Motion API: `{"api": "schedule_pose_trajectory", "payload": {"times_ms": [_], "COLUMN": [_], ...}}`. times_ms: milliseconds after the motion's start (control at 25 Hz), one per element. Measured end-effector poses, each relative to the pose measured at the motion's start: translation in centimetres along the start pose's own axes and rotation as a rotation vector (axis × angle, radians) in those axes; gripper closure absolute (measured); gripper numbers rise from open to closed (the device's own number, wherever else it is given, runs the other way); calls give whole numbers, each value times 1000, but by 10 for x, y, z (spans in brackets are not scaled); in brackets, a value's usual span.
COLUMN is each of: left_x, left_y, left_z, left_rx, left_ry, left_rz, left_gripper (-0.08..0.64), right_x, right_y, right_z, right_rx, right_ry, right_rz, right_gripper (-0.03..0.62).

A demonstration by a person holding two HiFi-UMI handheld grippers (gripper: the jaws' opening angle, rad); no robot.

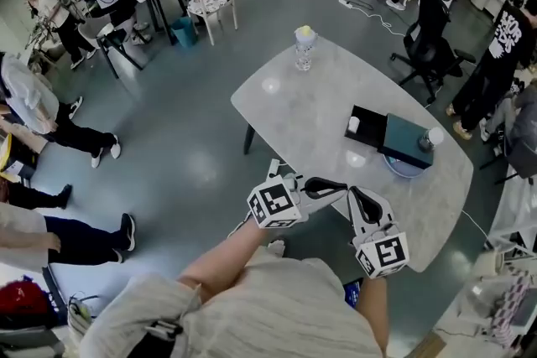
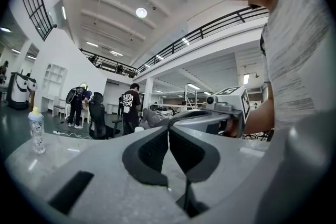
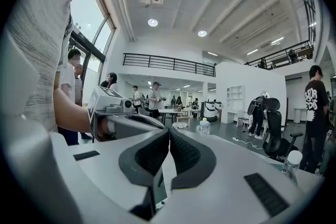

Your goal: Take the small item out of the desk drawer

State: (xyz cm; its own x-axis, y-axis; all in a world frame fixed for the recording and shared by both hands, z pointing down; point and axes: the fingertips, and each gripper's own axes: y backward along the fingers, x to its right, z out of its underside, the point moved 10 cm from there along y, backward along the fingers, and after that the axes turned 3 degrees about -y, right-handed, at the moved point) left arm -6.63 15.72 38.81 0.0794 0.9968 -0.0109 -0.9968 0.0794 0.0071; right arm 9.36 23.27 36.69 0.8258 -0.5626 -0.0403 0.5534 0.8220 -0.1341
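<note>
The left claw [image 2: 168, 130] is closed: its two dark pads meet along a thin seam, and nothing is between them. The right claw [image 3: 169, 135] is the same, with its pads pressed together and nothing held.

In the head view both claws hang over the near edge of the grey worktop [image 1: 294, 109]. The left claw [image 1: 338, 186] points toward the right one [image 1: 355, 194], and their tips are close together. Each gripper view shows the other gripper just beside it, with its marker cube facing the camera.

The desk drawer [image 1: 367, 128] is toward the right edge of the worktop. It is a black tray pulled out of a dark teal box [image 1: 408, 142]. The small item [image 1: 353, 125], white and stubby, sits in the drawer's outer end, at the corner away from the person. It is apart from both claws, and neither touches the drawer.

A clear bottle [image 1: 304, 49] with a pale yellow top stands upright at the far edge of the worktop.
</note>
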Motion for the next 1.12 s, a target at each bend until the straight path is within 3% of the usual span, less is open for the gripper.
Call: {"api": "schedule_pose_trajectory", "payload": {"times_ms": [240, 560, 1120], "left_x": [-18, -56, -137], "left_y": [7, -9, -89], "left_z": [15, 33, 26], "left_rx": [10, -12, -63], "left_ry": [51, 99, 106], "left_rz": [3, -22, -19], "left_gripper": [540, 540, 540], "right_x": [0, 35, 145], "right_y": [-20, -49, -81], "right_z": [10, 28, 22], "right_rx": [-51, -71, -126], "right_ry": [-13, -62, -19], "right_rz": [1, -39, -62], "right_gripper": [583, 583, 583]}}
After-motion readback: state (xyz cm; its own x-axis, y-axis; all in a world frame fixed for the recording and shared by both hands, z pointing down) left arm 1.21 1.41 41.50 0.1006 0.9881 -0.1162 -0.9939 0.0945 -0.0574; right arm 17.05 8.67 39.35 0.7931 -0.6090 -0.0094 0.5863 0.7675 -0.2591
